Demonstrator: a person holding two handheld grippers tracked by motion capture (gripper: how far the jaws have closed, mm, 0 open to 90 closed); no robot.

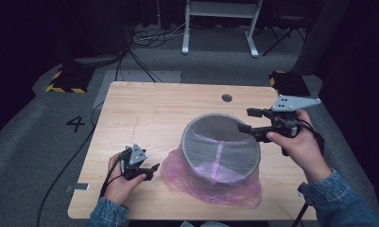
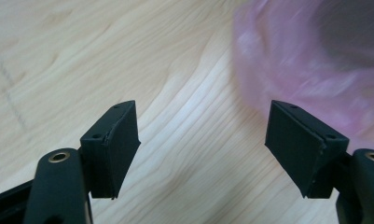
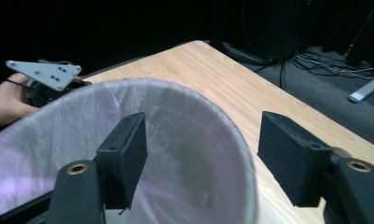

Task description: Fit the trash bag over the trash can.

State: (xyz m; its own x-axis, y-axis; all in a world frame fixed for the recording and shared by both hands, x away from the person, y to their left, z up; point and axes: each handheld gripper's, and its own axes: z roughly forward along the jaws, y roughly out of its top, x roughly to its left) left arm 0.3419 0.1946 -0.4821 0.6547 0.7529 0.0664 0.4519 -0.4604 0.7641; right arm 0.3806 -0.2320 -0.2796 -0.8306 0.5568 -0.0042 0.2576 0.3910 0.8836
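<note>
table: light wood | on it: grey bin, pink bag, possibly lining it

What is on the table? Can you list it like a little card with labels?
Bin: grey mesh wastebasket, upright on the wooden table
Liner: pink plastic bag, inside the bin and bunched around its base
Left gripper: open, nothing between the fingers, beside the bag
Right gripper: open, at the bin's rim, holding nothing

a black numeral "4" marked on the grey floor, left of the table
</note>
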